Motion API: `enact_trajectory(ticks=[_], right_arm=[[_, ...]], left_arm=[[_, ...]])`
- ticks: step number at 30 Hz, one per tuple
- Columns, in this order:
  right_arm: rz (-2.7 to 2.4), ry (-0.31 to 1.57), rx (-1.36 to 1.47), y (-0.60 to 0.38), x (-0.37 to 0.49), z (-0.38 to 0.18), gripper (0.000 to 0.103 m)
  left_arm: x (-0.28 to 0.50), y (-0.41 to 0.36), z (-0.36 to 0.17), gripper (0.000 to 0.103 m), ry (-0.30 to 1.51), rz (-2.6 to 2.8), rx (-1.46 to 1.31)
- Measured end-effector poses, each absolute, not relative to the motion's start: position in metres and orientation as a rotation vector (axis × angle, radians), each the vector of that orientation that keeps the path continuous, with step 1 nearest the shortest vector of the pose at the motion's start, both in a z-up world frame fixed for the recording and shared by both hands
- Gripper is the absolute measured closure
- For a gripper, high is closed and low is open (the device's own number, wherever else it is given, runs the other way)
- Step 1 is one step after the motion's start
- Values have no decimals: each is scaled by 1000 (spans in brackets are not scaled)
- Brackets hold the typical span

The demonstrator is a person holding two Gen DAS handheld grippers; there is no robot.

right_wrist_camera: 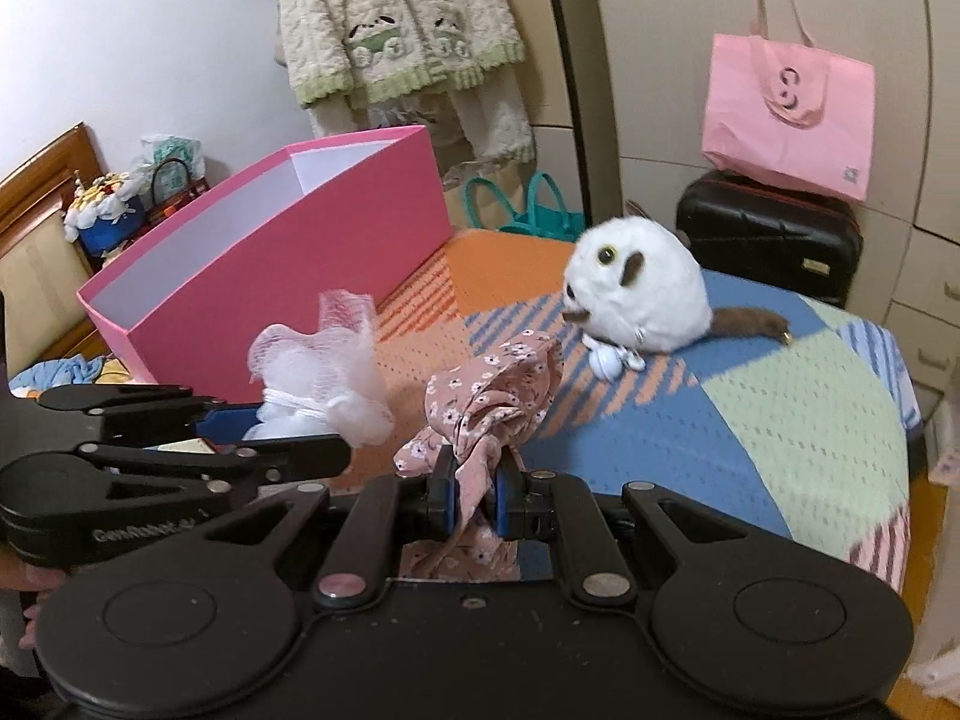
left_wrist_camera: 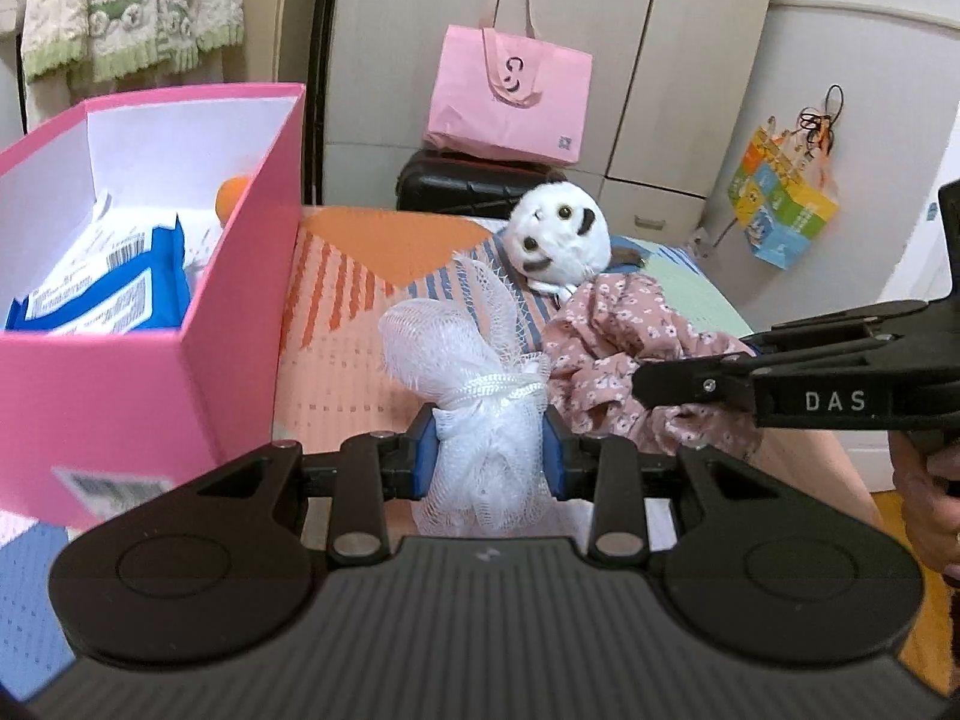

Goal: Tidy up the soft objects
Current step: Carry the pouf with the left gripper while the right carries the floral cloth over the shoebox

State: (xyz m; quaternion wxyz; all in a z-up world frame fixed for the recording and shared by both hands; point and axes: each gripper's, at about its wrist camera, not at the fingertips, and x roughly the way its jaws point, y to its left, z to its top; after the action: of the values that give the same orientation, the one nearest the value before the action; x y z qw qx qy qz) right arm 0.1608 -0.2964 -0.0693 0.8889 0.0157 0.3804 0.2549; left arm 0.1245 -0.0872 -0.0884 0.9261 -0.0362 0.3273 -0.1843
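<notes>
My left gripper (left_wrist_camera: 487, 453) is shut on a white mesh bath pouf (left_wrist_camera: 462, 360), held above the patterned bedspread (left_wrist_camera: 348, 372); the pouf (right_wrist_camera: 324, 384) and left gripper (right_wrist_camera: 300, 438) also show at the left of the right wrist view. My right gripper (right_wrist_camera: 474, 498) is shut on a pink floral cloth (right_wrist_camera: 498, 384), lifted off the bed; the cloth (left_wrist_camera: 624, 330) and right gripper (left_wrist_camera: 645, 390) appear at the right of the left wrist view. A white plush toy (left_wrist_camera: 561, 231) (right_wrist_camera: 636, 294) lies on the bed beyond both. An open pink box (left_wrist_camera: 150, 312) (right_wrist_camera: 288, 276) stands to the left.
The pink box holds blue-and-white packets (left_wrist_camera: 102, 294) and an orange ball (left_wrist_camera: 233, 195). A black suitcase (right_wrist_camera: 774, 240) with a pink tote bag (right_wrist_camera: 786, 114) on it stands past the bed. Clothes (right_wrist_camera: 390, 18) hang on the wall. A person's hand (left_wrist_camera: 933, 498) grips the right gripper.
</notes>
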Motion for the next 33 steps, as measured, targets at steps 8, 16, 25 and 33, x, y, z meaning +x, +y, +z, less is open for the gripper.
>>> enact_trajectory(ticks=[8, 16, 25, 33], right_arm=[[501, 810, 66, -298, 136, -69, 89], [533, 830, 87, -291, 108, -67, 89], [592, 854, 57, -276, 79, -59, 88], [698, 869, 114, -257, 59, -55, 87]], left_arm=[[113, -69, -92, 70, 785, -473, -147], [96, -57, -88, 70, 823, -509, -149], [72, -41, -76, 69, 850, -519, -116], [49, -17, -58, 69, 885, -541, -100]])
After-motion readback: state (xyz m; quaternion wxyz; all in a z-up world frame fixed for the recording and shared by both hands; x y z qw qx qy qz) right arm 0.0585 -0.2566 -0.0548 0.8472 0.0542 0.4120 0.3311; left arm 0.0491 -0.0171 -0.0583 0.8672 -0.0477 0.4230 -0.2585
